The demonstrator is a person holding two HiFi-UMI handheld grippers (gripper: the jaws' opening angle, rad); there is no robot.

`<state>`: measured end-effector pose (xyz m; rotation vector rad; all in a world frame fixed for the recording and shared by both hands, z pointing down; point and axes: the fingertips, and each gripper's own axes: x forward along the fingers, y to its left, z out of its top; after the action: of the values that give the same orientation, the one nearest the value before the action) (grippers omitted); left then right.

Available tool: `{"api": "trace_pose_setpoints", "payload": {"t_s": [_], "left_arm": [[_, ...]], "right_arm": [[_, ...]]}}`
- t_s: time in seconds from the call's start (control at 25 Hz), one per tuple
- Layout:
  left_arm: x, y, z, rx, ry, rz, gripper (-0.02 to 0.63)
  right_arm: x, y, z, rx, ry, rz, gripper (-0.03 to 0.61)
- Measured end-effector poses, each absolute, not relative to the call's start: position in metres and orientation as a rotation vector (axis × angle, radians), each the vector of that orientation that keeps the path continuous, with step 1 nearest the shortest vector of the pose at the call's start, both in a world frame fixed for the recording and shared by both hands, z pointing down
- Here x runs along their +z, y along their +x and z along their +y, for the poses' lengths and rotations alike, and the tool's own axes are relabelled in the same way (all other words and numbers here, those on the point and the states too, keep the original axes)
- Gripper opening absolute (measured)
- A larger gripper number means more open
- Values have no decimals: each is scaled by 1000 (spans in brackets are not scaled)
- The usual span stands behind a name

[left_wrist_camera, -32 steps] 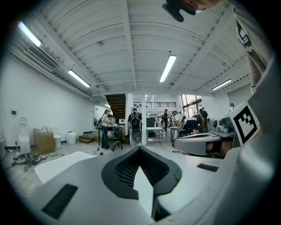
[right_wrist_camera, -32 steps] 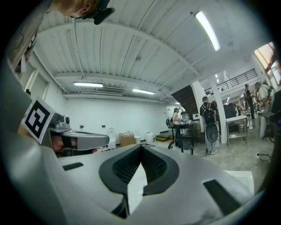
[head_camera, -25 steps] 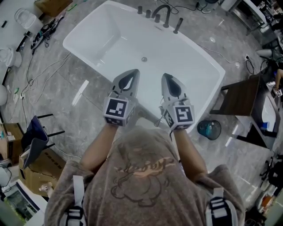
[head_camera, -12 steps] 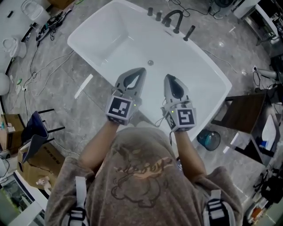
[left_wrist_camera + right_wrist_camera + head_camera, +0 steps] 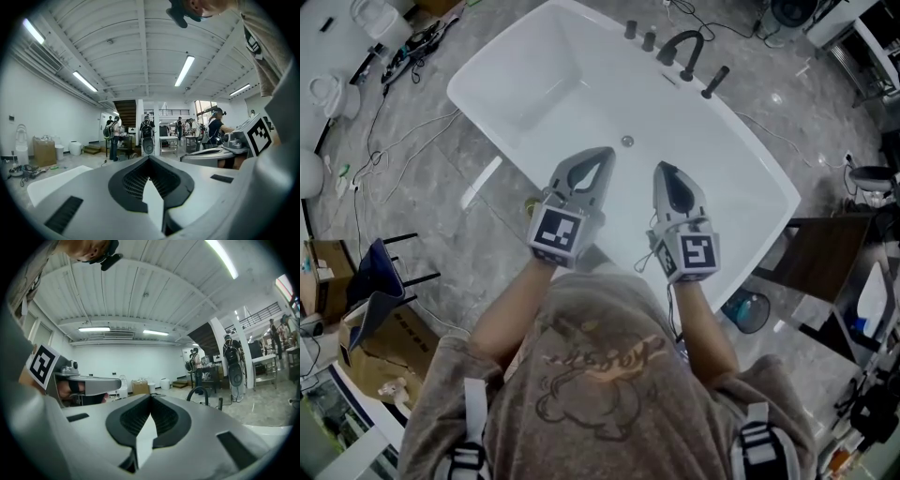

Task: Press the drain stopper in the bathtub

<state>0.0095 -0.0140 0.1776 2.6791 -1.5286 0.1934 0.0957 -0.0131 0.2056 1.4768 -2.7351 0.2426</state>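
Note:
A white bathtub (image 5: 534, 84) lies below me in the head view. Its small round drain stopper (image 5: 627, 142) sits on the tub floor near the far rim. My left gripper (image 5: 605, 153) hangs above the tub, shut, its tip just left of and short of the stopper. My right gripper (image 5: 663, 170) hangs beside it, shut and holding nothing, a little to the right of the stopper. In the left gripper view the jaws (image 5: 149, 159) meet at the tip; in the right gripper view the jaws (image 5: 150, 398) do the same. Both gripper views look level across the room.
A dark faucet (image 5: 682, 45) with handles stands on the tub's far rim, and shows again as the faucet (image 5: 199, 394) past the right gripper. Cables (image 5: 389, 141) trail over the grey floor at left. A dark stool (image 5: 825, 253) and a teal bucket (image 5: 744, 311) stand at right.
Both grippers have moved forward over the tub, closer to the drain stopper. They stayed shut.

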Motion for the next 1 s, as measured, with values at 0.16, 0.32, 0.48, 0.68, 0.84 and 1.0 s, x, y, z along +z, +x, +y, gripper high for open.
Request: {"api": "trace_pose_setpoints", "payload": {"t_s": [0.16, 0.32, 0.48, 0.68, 0.84, 1.0], "left_arm": [[190, -1, -35, 185, 2712, -1464, 2], [202, -5, -63, 201, 2762, -1386, 2], [213, -12, -91, 170, 2812, -1316, 2], [223, -19, -120, 136, 2852, -1240, 2], [234, -23, -138, 129, 2867, -1178, 2], [245, -26, -155, 110, 2892, -1112, 2]], "right_arm": [[220, 85, -31, 245, 1515, -2708, 5], [231, 78, -54, 258, 1566, -2679, 5], [244, 69, -78, 272, 1613, -2656, 6], [255, 62, -104, 260, 1656, -2624, 5], [266, 57, -119, 259, 1669, -2604, 5], [280, 48, -137, 267, 1679, -2593, 5]]}}
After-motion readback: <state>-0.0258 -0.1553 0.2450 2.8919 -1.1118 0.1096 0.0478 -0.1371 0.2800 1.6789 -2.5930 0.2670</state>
